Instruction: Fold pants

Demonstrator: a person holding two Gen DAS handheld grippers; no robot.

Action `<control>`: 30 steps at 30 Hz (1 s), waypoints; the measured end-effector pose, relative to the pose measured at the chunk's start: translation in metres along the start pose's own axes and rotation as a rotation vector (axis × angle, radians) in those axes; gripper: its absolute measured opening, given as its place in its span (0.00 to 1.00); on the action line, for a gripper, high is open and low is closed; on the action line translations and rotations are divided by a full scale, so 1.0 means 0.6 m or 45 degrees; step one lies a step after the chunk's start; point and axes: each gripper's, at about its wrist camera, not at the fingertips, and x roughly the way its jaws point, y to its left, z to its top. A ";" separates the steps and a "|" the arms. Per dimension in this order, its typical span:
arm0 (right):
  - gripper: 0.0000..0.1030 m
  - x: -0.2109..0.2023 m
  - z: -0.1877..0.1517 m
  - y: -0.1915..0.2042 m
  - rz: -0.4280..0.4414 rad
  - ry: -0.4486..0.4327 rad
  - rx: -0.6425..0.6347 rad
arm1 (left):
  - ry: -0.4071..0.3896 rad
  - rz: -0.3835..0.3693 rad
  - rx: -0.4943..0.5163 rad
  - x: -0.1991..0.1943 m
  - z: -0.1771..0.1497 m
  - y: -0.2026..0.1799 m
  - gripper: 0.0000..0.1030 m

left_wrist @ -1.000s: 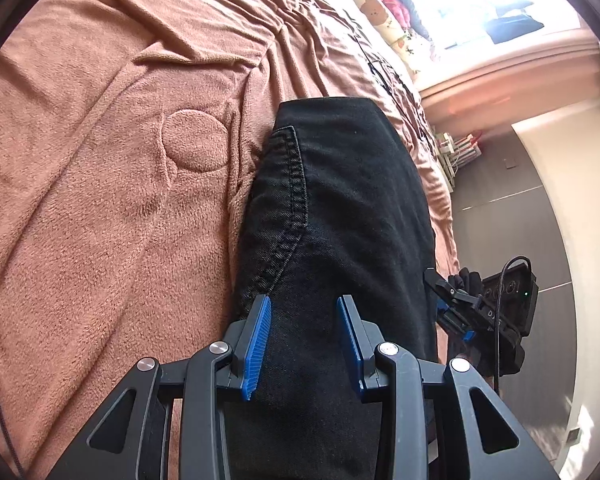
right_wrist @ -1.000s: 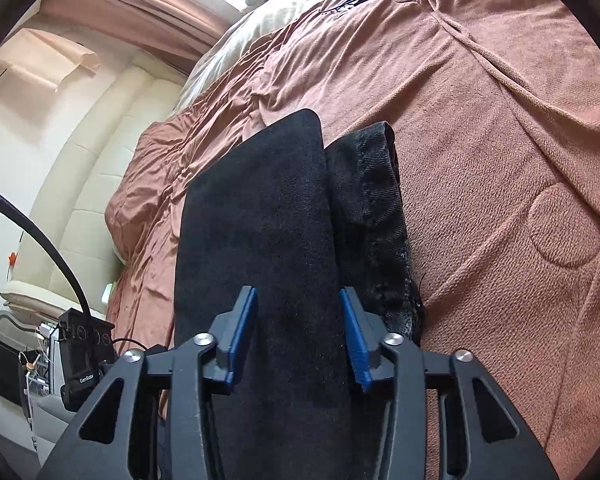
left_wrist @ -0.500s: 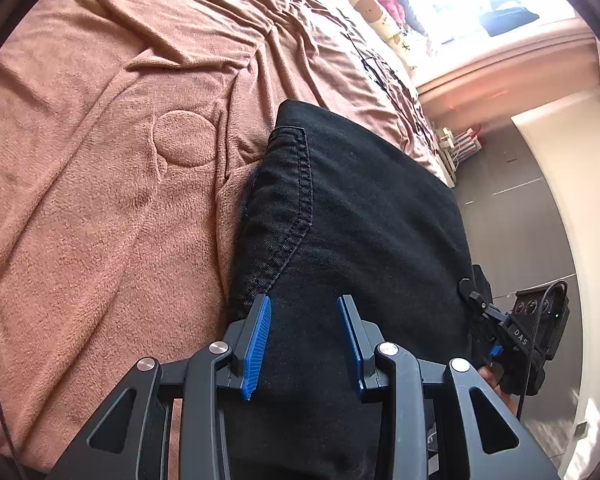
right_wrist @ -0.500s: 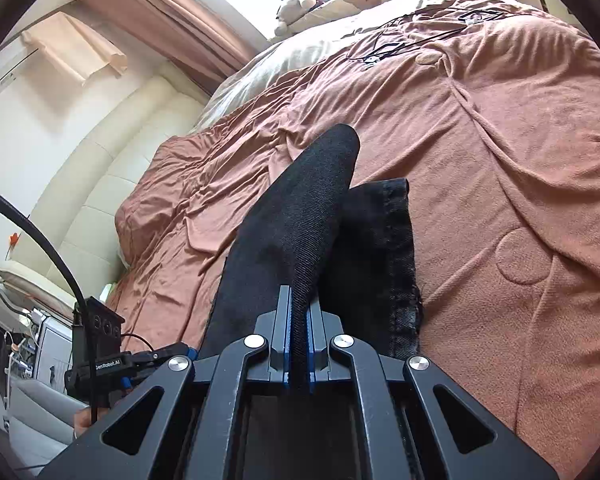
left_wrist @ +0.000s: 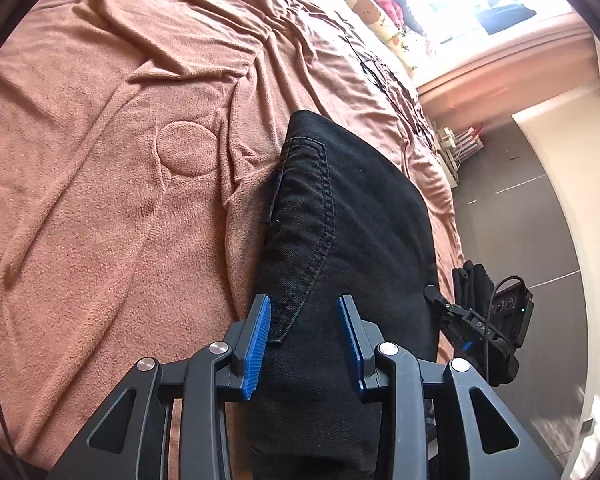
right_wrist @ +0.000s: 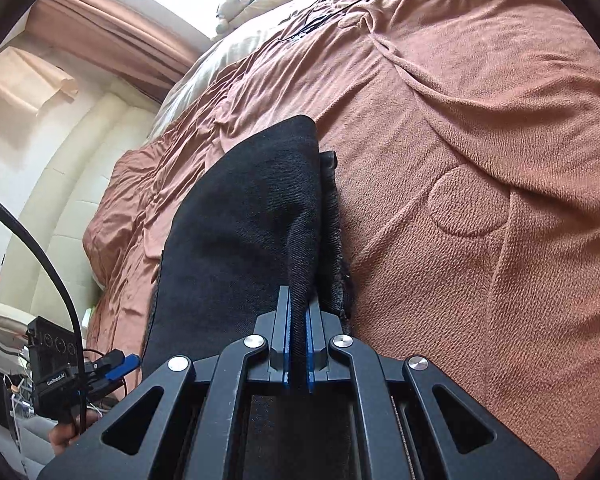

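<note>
Rumpled brown blanket (left_wrist: 100,168) (a round patch (left_wrist: 188,148) sewn in), cream headboard (right_wrist: 80,168).

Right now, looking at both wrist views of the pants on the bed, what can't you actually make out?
- Near end of the black pants: left wrist view, hidden under the left tool and cut off by the bottom edge.
- Whether the left tool's pads press the cloth: they straddle it, contact unclear.
- Fold under the right tool: right wrist view, the raised layer hides what lies beneath.
- Items by the window: both views, overexposed and too small.

Two wrist views, close, angled down along each gripper, sharing black pants (left_wrist: 352,216) on brown blanket (left_wrist: 100,160)
</note>
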 end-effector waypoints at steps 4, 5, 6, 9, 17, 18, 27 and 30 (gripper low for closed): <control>0.02 -0.019 0.004 0.018 -0.026 -0.019 -0.027 | 0.022 -0.010 -0.019 0.010 -0.006 0.005 0.35; 0.02 -0.018 0.004 0.016 -0.034 -0.017 -0.029 | 0.030 -0.015 -0.018 0.014 -0.008 0.004 0.35; 0.02 -0.014 0.002 0.013 -0.046 -0.014 -0.031 | 0.038 -0.017 -0.015 0.017 -0.011 0.003 0.35; 0.02 0.009 -0.006 -0.002 -0.083 0.014 -0.031 | 0.045 -0.034 -0.030 0.024 -0.016 -0.001 0.35; 0.03 -0.001 -0.003 -0.003 -0.049 0.053 -0.001 | 0.054 -0.008 -0.024 0.023 -0.016 0.000 0.35; 0.05 -0.010 -0.004 -0.002 -0.053 0.051 -0.003 | 0.054 -0.013 -0.035 0.023 -0.017 0.004 0.35; 0.27 -0.066 -0.032 -0.014 0.002 0.073 -0.024 | 0.079 -0.024 -0.052 0.026 -0.040 0.015 0.47; 0.46 -0.077 -0.044 -0.017 0.015 0.059 -0.035 | 0.093 -0.018 -0.047 0.028 -0.050 0.015 0.47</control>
